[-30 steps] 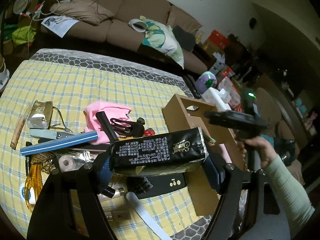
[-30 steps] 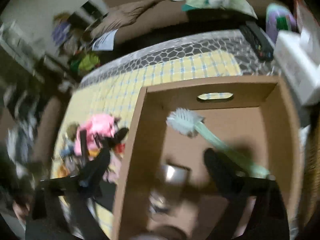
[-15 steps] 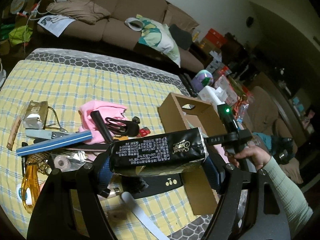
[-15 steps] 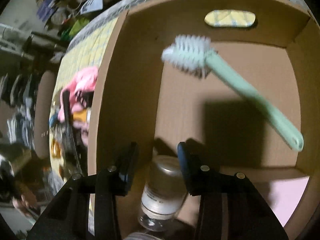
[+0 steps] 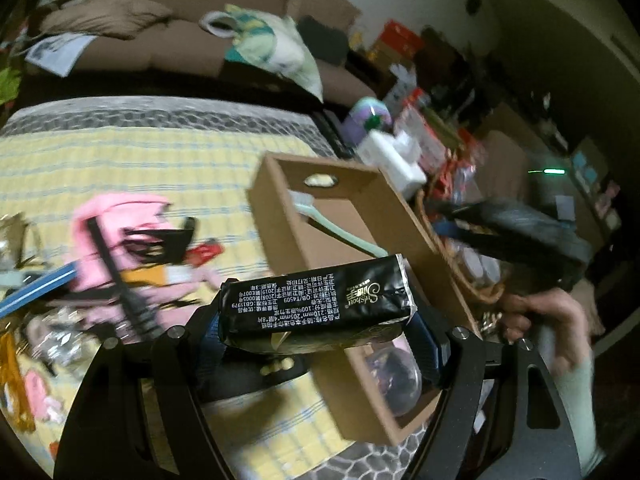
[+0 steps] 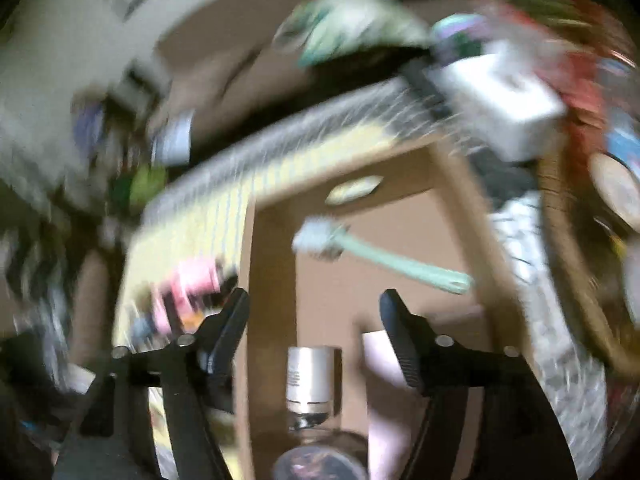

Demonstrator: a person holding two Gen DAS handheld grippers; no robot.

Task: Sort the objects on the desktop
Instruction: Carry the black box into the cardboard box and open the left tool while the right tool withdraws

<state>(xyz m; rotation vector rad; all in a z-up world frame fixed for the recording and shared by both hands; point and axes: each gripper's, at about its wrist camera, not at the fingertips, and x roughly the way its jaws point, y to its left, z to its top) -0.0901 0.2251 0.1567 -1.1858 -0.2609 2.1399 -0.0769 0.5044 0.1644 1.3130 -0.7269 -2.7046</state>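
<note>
The left gripper (image 5: 316, 322), fingers clamped on a black tissue pack (image 5: 316, 304), has moved over the cardboard box (image 5: 424, 248), while the right gripper (image 6: 314, 312), fingers just reopened and empty, has left the green brush (image 6: 384, 258) inside, so 1 item is sorted.

Black packet (image 5: 316, 304) (white lettering), yellow-checked cloth (image 5: 120, 168)

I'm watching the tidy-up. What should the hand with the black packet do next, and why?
Probably carry the black packet a little further over the cardboard box and then let go. The left gripper is clamped on it right at the box's edge, the green brush and a bottle already lie inside, and the right gripper, open and empty, has just been opening.
</note>
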